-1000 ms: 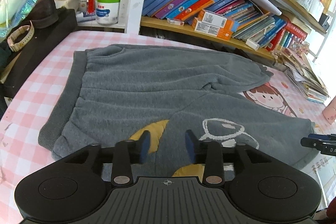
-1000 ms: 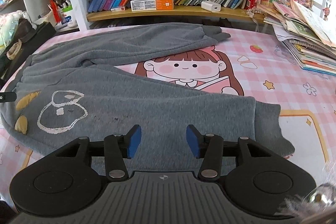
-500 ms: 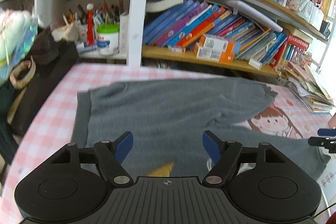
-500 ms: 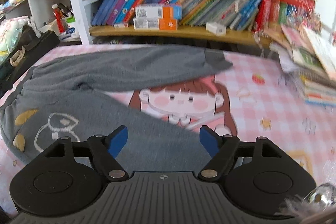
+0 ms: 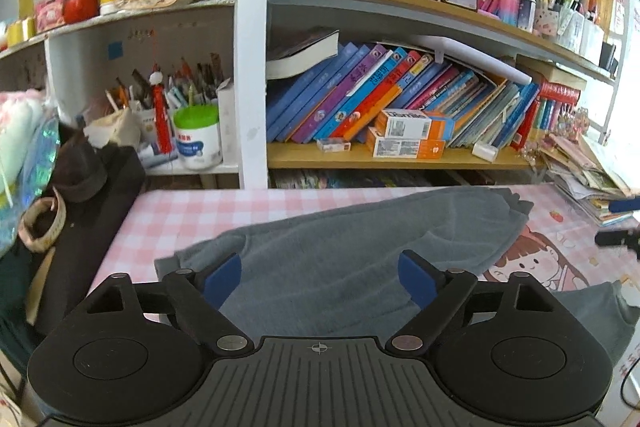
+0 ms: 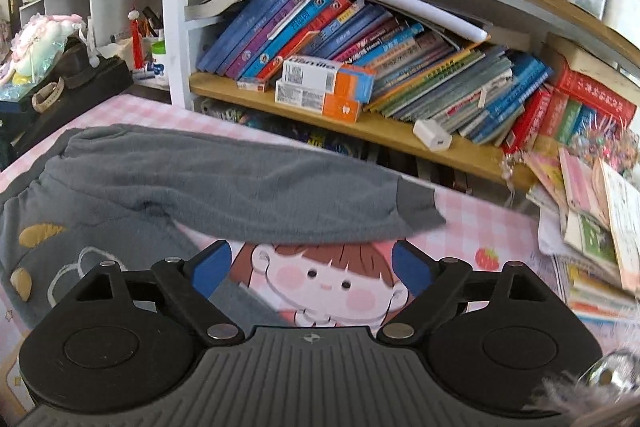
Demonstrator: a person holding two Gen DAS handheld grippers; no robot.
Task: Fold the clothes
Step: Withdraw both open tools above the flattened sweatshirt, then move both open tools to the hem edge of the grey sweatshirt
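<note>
The grey trousers [image 5: 340, 259] lie flat on the checked tablecloth [image 5: 180, 211], beyond the spread, empty left gripper [image 5: 320, 281] and right gripper [image 6: 312, 267].

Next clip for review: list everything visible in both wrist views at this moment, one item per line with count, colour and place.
grey fleece trousers with a white and yellow print: one, grey, spread flat on the table, legs splayed apart
pink checked tablecloth with a cartoon girl: one, pink and white, under the trousers
leaning row of books: many, mostly blue, purple and red, on the wooden shelf behind the table
orange and white cartons: two, stacked, in front of the books
white tub with a green lid: one, left shelf bay
loose magazine pile: one, mixed colours, right table edge
left hand-held gripper: one, black with blue pads, open above the trousers
right hand-held gripper: one, black with blue pads, open, holding nothing
</note>
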